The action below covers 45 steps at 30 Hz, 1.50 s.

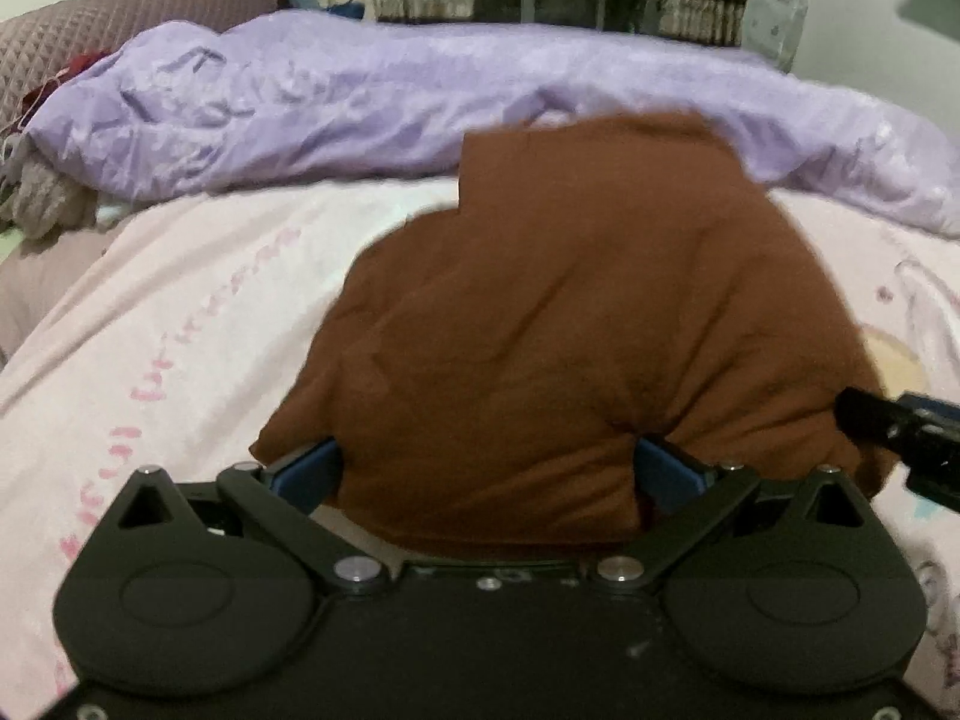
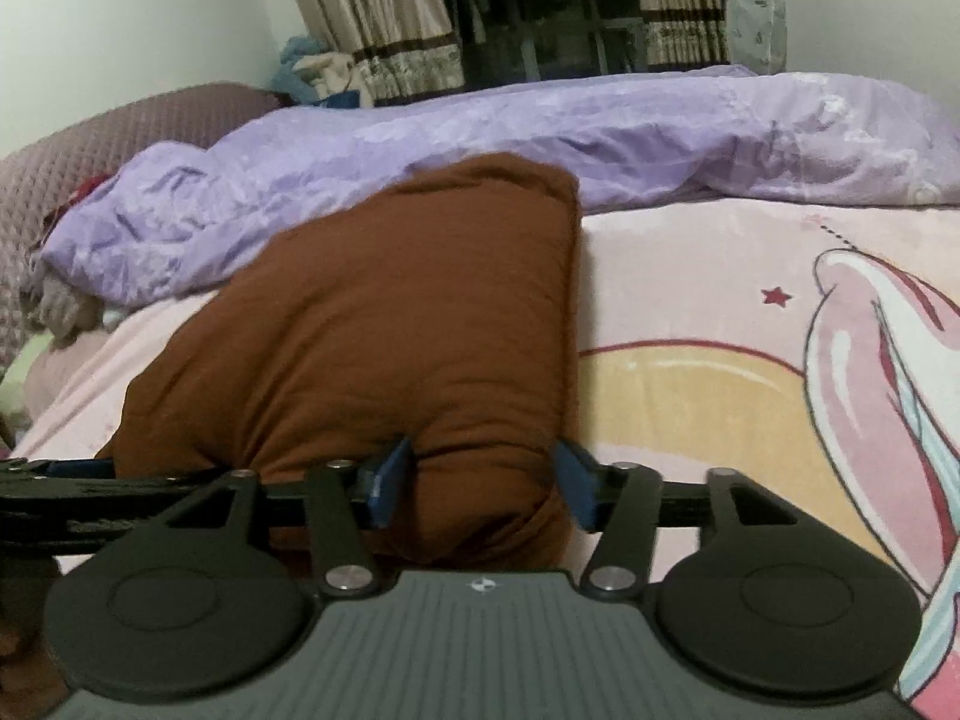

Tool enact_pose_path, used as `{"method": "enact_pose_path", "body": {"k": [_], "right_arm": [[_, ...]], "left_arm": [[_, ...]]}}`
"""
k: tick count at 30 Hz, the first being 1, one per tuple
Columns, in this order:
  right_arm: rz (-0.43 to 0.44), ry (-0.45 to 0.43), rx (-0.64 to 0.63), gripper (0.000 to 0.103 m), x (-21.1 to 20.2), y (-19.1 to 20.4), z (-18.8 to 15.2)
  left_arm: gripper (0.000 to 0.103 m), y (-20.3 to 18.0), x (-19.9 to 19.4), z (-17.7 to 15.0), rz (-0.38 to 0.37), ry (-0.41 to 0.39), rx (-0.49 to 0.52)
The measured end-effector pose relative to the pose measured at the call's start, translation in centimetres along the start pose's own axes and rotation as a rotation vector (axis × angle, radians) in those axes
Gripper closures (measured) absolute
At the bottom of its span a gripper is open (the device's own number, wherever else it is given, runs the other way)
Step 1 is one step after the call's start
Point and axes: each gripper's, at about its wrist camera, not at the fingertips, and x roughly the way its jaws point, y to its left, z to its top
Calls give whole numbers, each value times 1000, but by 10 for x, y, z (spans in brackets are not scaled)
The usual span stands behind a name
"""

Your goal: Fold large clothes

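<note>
A brown garment (image 1: pixel 570 312) lies bunched on the pink printed bedsheet (image 1: pixel 180 312). My left gripper (image 1: pixel 486 474) has its blue fingers (image 1: pixel 666 474) wide apart with a thick fold of the brown cloth between them. My right gripper (image 2: pixel 480 480) also stands open around a fold at the garment's near right edge (image 2: pixel 420 330). The right gripper's tip shows at the right edge of the left wrist view (image 1: pixel 900 432). The left gripper shows at the left of the right wrist view (image 2: pixel 72 492).
A crumpled lilac duvet (image 1: pixel 360 108) lies across the far side of the bed. A brown quilted pillow (image 1: pixel 90 30) sits at far left. Curtains and a dark window (image 2: pixel 540 12) are behind. The sheet's cartoon print (image 2: pixel 840 360) fills the right.
</note>
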Motion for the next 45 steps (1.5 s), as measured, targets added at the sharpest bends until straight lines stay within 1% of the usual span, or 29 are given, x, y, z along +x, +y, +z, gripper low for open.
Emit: {"method": "enact_pose_path", "body": {"k": [1, 2, 3, 4, 6, 7, 8, 9, 11, 12, 13, 15, 16, 19, 22, 25, 27, 28, 31, 34, 36, 38, 39, 40, 43, 44, 45], "right_arm": [[-17, -10, 12, 12, -3, -2, 2], [-27, -21, 22, 10, -6, -4, 4], [-21, -33, 29, 10, -9, -7, 8], [-11, -41, 36, 10, -11, -11, 13], [-3, -45, 60, 9, -9, -20, 26], [-6, -43, 77, 8, -6, -25, 31], [-6, -36, 92, 8, -1, -30, 36], [-6, -19, 111, 8, 7, -35, 41], [-3, 36, 125, 7, 28, -42, 49], [-8, 67, 118, 5, 40, -44, 52], [-8, 79, 114, 1, 49, -45, 55], [-8, 67, 129, 0, 61, -49, 59], [-1, 63, 133, 0, 64, -49, 60], [33, 89, 102, 0, 80, -44, 66], [68, 83, 79, 0, 87, -36, 68], [149, 112, 89, 0, 89, -35, 68], [210, 130, 94, 0, 90, -35, 66], [230, 137, 96, 0, 93, -34, 65], [212, 136, 88, 0, 97, -31, 64], [232, 139, 94, 0, 93, -36, 65], [234, 145, 107, 0, 94, -38, 65], [221, 137, 108, 0, 94, -36, 65], [213, 128, 100, 0, 93, -34, 64], [207, 122, 90, 0, 92, -33, 64], [207, 122, 83, 0, 93, -31, 65], [205, 122, 85, 0, 94, -30, 65], [203, 121, 85, 0, 94, -29, 65]], "left_arm": [[0, 6, -8, 4, -57, -29, -7], [0, 16, -15, 11, -123, -62, -26], [0, 24, -20, 18, -144, -79, -47], [0, 32, -22, 27, -136, -93, -66], [0, 48, -14, 45, -85, -103, -82], [0, 56, -3, 54, -62, -85, -98], [0, 63, 9, 61, -60, -57, -116], [0, 69, 26, 68, -76, -15, -133], [0, 78, 55, 75, -123, 51, -163], [0, 83, 68, 76, -172, 76, -184], [0, 87, 80, 76, -218, 97, -216], [0, 88, 98, 74, -233, 145, -245], [0, 86, 106, 73, -243, 159, -241], [0, 79, 126, 66, -260, 196, -241], [0, 94, 130, 67, -310, 214, -280], [0, 113, 124, 62, -326, 212, -314], [0, 114, 126, 56, -347, 222, -310], [0, 116, 127, 55, -353, 218, -326], [0, 122, 119, 55, -339, 187, -367], [0, 127, 104, 57, -314, 152, -371], [0, 133, 96, 56, -258, 136, -388], [0, 138, 96, 56, -174, 155, -388], [0, 141, 96, 56, -168, 159, -390], [0, 143, 99, 54, -198, 170, -402], [0, 133, 113, 52, -406, 233, -408], [0, 126, 116, 53, -417, 239, -400], [0, 118, 119, 55, -407, 245, -385]]}}
